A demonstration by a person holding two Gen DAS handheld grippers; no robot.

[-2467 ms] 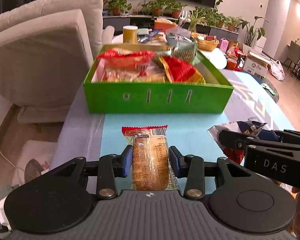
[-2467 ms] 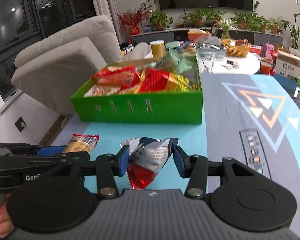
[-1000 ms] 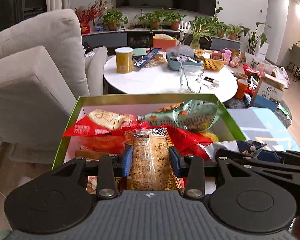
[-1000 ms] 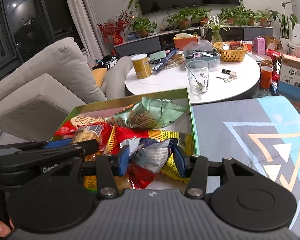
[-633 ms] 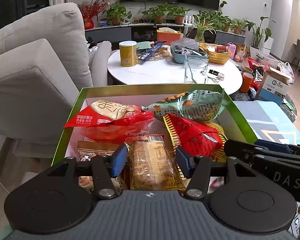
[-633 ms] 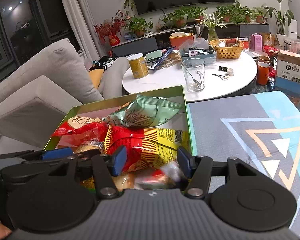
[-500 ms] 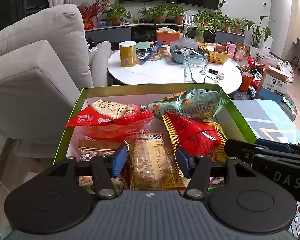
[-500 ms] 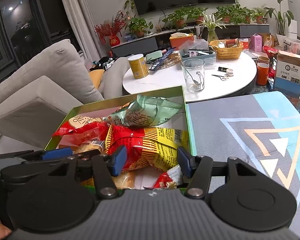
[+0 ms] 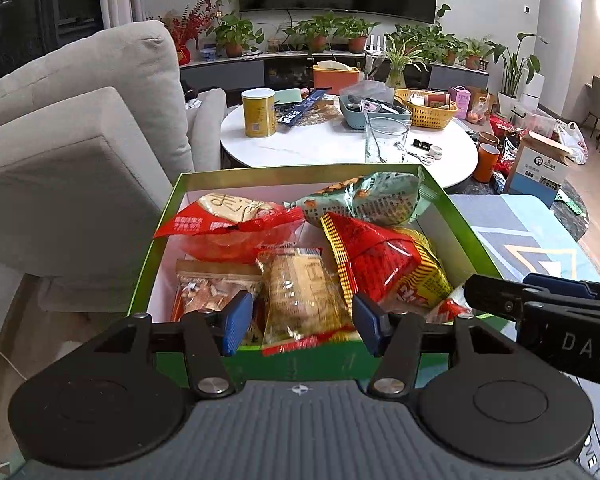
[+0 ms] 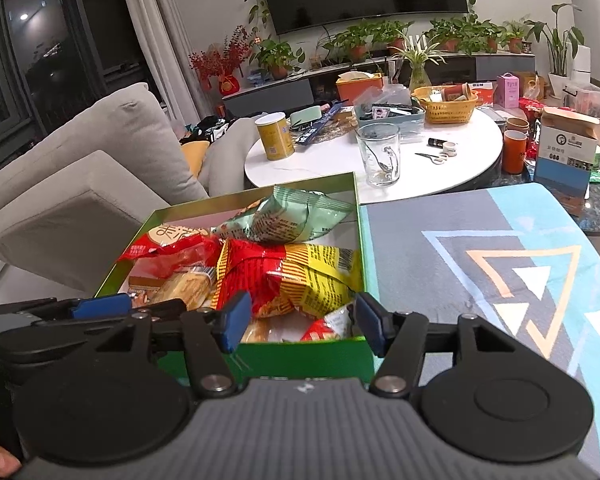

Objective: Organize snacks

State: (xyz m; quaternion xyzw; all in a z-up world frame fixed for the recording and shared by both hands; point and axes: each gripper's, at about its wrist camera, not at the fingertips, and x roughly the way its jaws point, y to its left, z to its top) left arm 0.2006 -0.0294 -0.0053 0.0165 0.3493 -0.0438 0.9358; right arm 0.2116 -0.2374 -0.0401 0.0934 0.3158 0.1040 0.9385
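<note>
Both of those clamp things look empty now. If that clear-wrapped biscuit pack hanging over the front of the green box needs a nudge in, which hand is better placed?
Probably the left. The left gripper stands open with the biscuit pack right between its fingers, at the green box front wall. The right gripper, also open, faces the red-and-yellow bag instead.

The black plastic left gripper point(image 9: 302, 326) has blue rubber pads point(image 9: 236, 326), silver screws point(image 9: 214, 385) and a ribbed grey housing point(image 9: 300, 428); the matching right gripper point(image 10: 300, 322) bears white "DAS" lettering point(image 9: 586, 353).

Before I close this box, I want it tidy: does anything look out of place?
Yes: the clear biscuit packet lies tilted over the green box's front rim, its red end hanging outside, between the open left gripper's fingers. The rest sit heaped inside.
</note>
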